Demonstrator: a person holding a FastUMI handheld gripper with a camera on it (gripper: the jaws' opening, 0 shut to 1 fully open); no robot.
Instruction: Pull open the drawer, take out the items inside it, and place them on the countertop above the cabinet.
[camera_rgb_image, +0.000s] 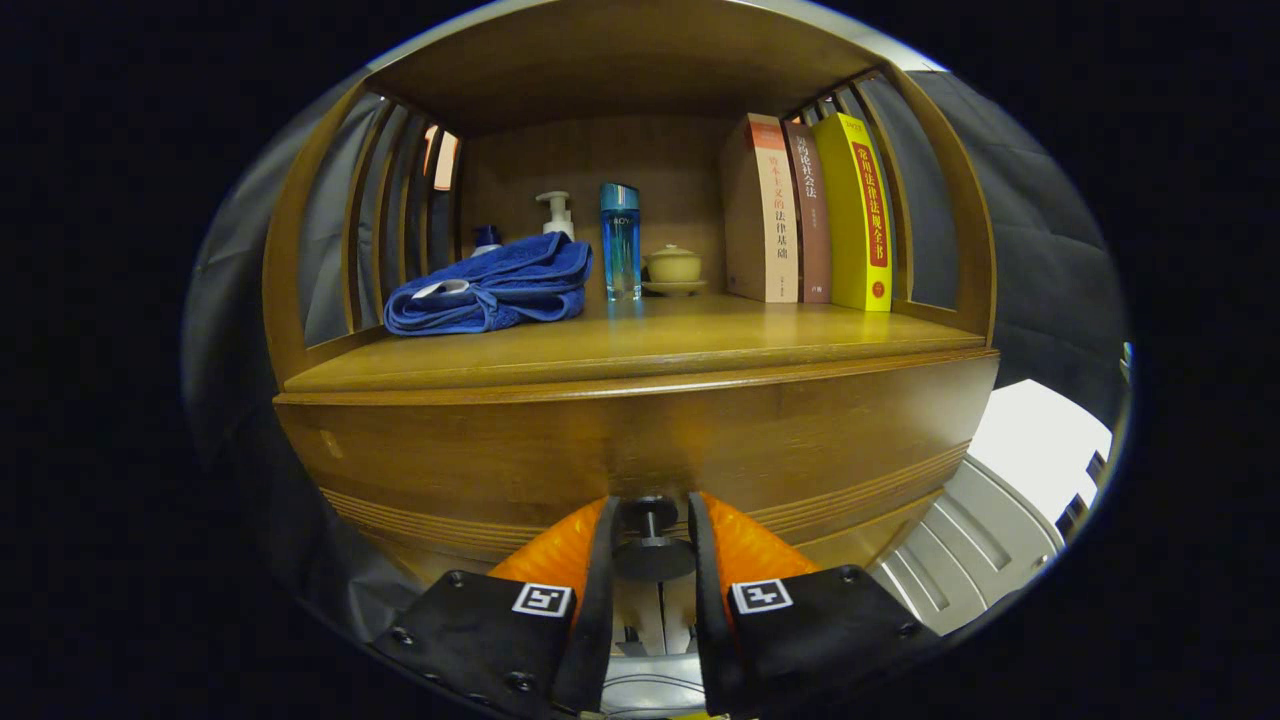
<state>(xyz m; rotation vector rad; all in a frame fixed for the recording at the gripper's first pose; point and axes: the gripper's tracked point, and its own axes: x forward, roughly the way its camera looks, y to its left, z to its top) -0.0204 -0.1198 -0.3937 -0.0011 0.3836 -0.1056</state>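
Gripping the knob: gripper jaws nearly closed, 1 finger on each side of it, ready to pull the drawer just ahead; countertop above.

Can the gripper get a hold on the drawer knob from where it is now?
Probably yes. The knob sits between the fingers of the gripper against the drawer front, with nothing in the way. Whether both fingers press on it yet, I can't tell.
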